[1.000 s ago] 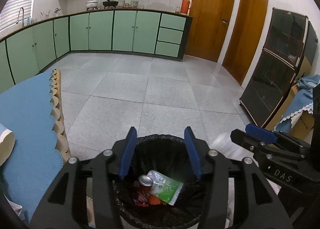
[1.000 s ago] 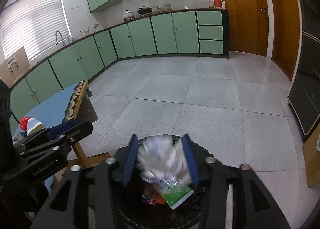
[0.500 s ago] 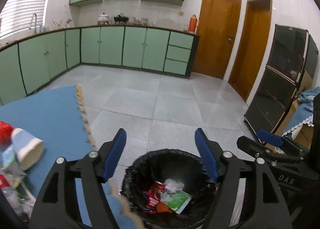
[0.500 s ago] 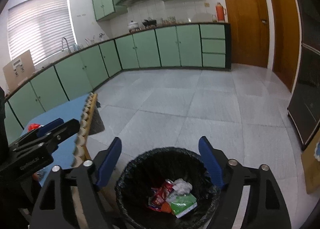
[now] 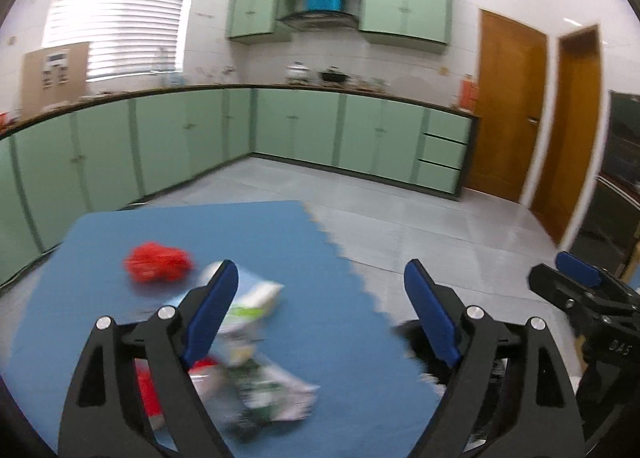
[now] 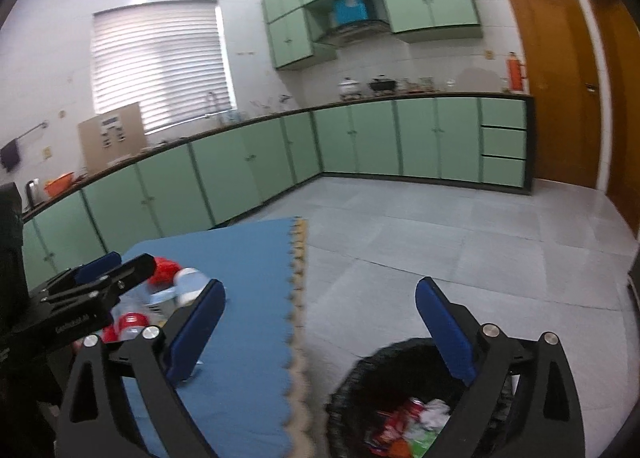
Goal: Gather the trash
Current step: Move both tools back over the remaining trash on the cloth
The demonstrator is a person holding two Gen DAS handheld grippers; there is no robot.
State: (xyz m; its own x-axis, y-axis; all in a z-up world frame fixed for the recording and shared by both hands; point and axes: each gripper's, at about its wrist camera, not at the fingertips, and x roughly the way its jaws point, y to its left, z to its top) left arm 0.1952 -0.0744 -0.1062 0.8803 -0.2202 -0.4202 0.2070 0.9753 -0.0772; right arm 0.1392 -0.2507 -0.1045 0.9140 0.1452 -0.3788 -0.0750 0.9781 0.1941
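Your left gripper (image 5: 320,314): blue-padded fingers spread wide, nothing between them, held above the blue mat (image 5: 328,258) and pointing over the litter on it. Your right gripper (image 6: 320,322): fingers likewise spread wide and empty, straddling the scalloped edge of the mat, its left finger over the blue surface and its right finger over the rim of the trash bin (image 6: 400,390). Trash on the mat, seen from the left wrist: one crumpled red wrapper (image 5: 158,261), bright and bunched, lying well in from the mat's edge; just beside it, toward you, a white-and-green packet (image 5: 248,308), partly hidden behind the left finger; nearer still, a blurred heap of clear plastic with green print (image 5: 268,398), with a red item (image 5: 146,390) touching its left side behind the gripper frame. Motion blur hides the lettering and exact shapes of these. From the right wrist the same pile shows as red pieces and a pale cup-like object (image 6: 188,286), half covered by your left gripper. Bin: black liner, standing on the grey tiled floor (image 6: 460,250) just beside the mat's edge, holding a red can (image 6: 412,408), white crumpled paper (image 6: 436,412) and a green packet (image 6: 420,442) at the bottom. Surroundings: green cabinets (image 5: 300,130) along the walls, wooden doors (image 5: 508,106) at the right, a window with blinds (image 6: 160,62).
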